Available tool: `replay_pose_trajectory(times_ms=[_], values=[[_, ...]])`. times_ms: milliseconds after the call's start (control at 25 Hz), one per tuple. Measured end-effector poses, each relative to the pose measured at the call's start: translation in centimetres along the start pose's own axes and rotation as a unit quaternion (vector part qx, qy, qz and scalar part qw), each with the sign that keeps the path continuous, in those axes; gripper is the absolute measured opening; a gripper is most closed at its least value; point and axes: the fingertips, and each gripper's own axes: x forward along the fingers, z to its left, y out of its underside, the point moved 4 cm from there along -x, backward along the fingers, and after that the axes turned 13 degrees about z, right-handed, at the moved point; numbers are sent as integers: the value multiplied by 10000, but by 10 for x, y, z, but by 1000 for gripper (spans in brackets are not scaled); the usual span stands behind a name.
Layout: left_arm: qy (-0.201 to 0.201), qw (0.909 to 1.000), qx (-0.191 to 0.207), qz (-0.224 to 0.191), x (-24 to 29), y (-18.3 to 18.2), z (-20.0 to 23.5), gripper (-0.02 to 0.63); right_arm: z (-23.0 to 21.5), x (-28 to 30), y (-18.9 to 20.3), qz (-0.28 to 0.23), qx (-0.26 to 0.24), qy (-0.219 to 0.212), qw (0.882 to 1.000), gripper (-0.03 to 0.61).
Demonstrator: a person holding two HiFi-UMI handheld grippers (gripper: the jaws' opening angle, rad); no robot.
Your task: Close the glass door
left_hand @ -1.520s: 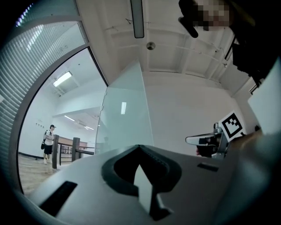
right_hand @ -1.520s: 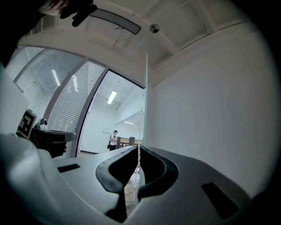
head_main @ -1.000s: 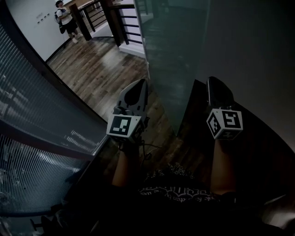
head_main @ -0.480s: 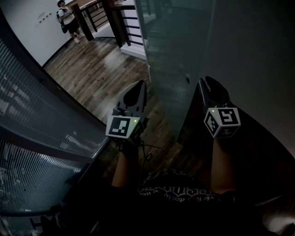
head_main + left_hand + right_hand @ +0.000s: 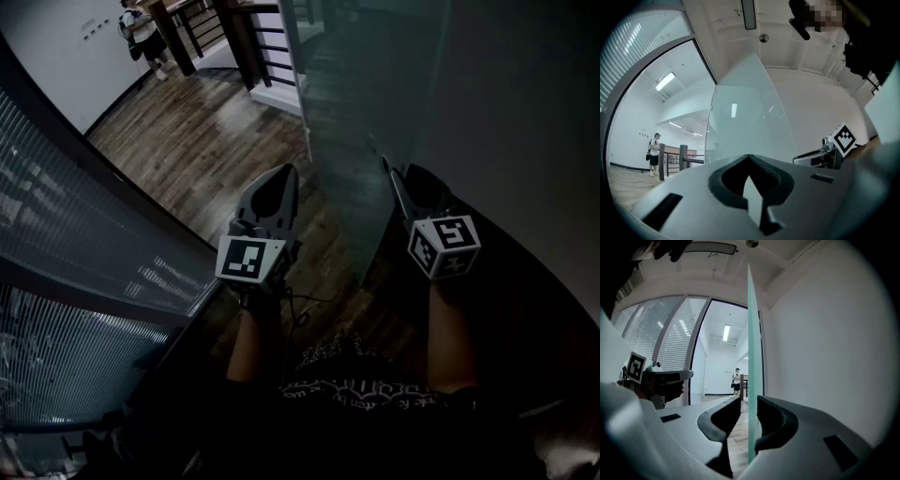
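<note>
The glass door (image 5: 752, 333), a pale green pane seen edge-on, stands upright between the parted jaws of the right tool (image 5: 749, 399). The left tool (image 5: 749, 159), off to its left, is closed and empty.

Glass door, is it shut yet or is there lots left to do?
Not shut yet. Done: the right gripper has the glass door edge between its jaws, which stand apart, not squeezing. In hand: getting a hold. Left: swinging the door across the open doorway. The left gripper is shut and empty.
</note>
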Motion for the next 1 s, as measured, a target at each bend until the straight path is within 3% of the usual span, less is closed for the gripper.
replay_pose_trajectory(times_ms=[600, 1000], values=[[-124, 9999, -43, 53, -7, 5, 3, 2, 11, 1, -1, 62, -196, -3, 9998, 92], [-601, 9981, -96, 89, -35, 8, 28, 2, 27, 5, -3, 70, -196, -270, 9994, 92]])
